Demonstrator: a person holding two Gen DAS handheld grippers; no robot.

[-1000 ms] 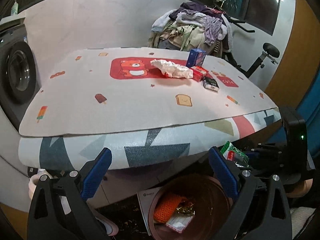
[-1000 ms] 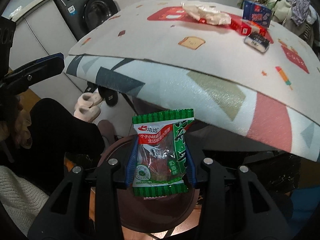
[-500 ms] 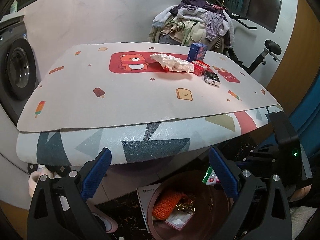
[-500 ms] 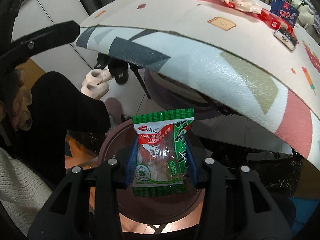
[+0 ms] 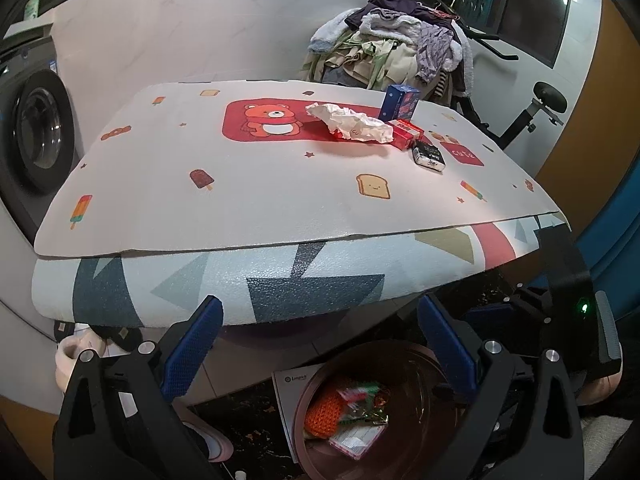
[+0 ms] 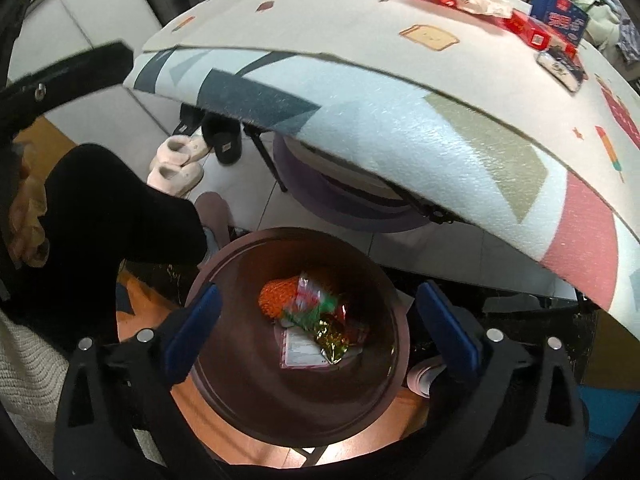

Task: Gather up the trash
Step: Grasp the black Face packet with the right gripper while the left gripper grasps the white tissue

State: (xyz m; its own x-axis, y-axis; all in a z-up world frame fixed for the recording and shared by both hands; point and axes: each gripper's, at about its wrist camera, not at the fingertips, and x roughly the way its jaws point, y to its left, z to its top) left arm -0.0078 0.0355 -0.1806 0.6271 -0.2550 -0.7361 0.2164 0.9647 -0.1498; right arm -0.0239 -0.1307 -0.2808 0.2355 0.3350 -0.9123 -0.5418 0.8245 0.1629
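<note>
Trash still to collect, a crumpled white paper wrapper (image 5: 352, 124) lying lengthwise across the patterned foam table mat (image 5: 248, 196), sits far ahead of both empty grippers, the left gripper (image 5: 320, 344) open, the right gripper (image 6: 318, 330) opening over the round brown bin (image 6: 248, 380).

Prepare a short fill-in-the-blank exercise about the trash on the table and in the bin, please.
1. The green snack packet lies inside the brown ____.
2. The right gripper, its jaws opening, holds ____.
3. The blue box stands ____ on the table.
4. The crumpled paper lies beside the printed ____.

Missing words: bin; nothing; upright; bear
</note>
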